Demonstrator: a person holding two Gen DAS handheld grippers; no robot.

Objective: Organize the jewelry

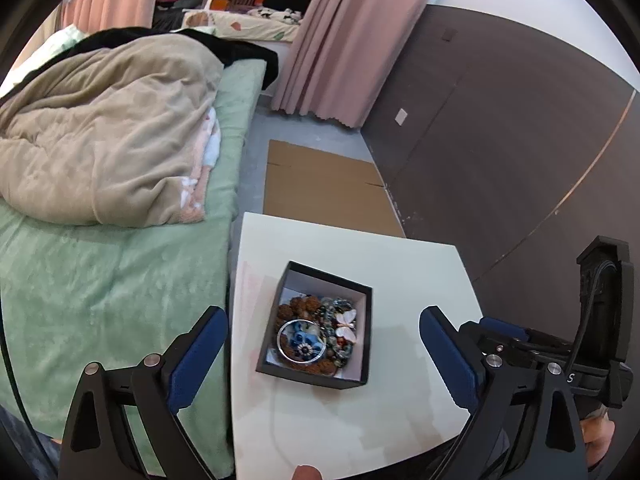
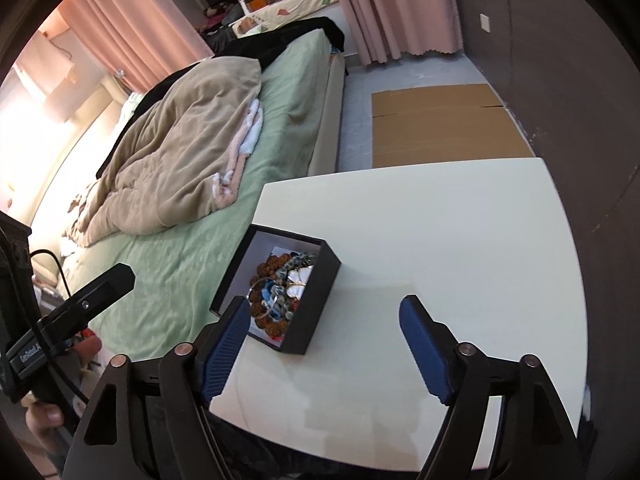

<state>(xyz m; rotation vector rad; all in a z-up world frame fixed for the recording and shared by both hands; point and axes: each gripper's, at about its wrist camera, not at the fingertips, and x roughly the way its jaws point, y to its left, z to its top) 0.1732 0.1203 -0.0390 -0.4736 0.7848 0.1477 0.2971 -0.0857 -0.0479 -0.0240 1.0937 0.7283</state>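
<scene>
A black box (image 1: 362,334) with a white lining stands on a white table (image 1: 420,280). It holds a heap of jewelry (image 1: 318,330): brown beads, a silver bangle (image 1: 301,339), a blue flower piece and a pink butterfly piece (image 1: 347,323). My left gripper (image 1: 323,330) is open and empty, held above the table with the box between its fingers in view. My right gripper (image 2: 325,314) is open and empty, above the table just right of the box (image 2: 316,300). The jewelry (image 2: 282,284) shows in the right wrist view too.
A bed with a green sheet (image 1: 100,300) and a beige quilt (image 1: 108,140) lies left of the table. Flat cardboard (image 1: 324,184) lies on the floor beyond it. A dark wall (image 1: 500,140) stands at the right. Pink curtains (image 1: 344,40) hang at the back.
</scene>
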